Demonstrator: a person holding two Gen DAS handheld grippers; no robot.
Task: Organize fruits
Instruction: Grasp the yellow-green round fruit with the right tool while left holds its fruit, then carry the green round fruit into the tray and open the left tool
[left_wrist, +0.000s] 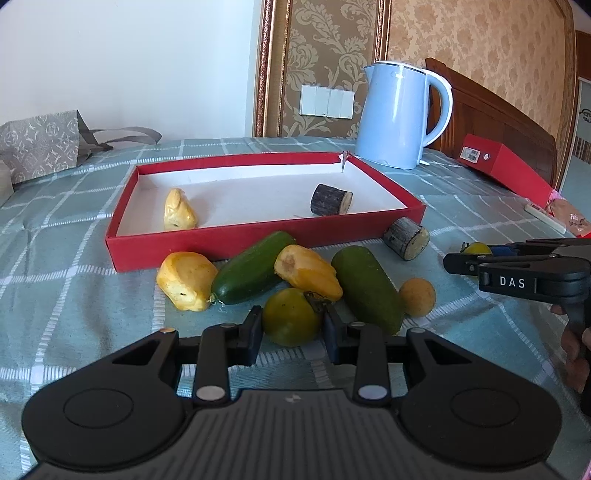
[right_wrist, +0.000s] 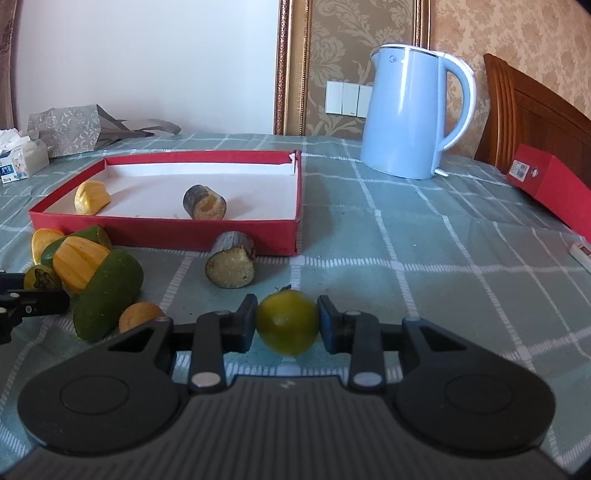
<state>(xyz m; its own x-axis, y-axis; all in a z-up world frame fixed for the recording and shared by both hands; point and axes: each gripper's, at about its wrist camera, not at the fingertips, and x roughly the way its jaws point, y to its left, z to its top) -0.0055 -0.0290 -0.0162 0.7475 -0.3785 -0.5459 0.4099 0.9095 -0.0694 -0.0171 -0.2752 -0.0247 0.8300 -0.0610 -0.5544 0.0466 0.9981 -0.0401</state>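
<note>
- Left tongs: clamped on a round green-yellow persimmon-like fruit resting on the checked desk.
- Right tongs: clamped on a second round green-yellow fruit, near the shallow red cardboard tray.

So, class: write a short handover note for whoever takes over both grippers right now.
Left gripper: shut on a green-yellow persimmon on the tablecloth.
Right gripper: shut on a second green-yellow fruit.
Red tray: holds one yellow fruit and one log piece.
Left outside: two cucumbers, two yellow fruits, a small orange fruit, a log piece.
Next: probably carry both held fruits to the tray.
</note>
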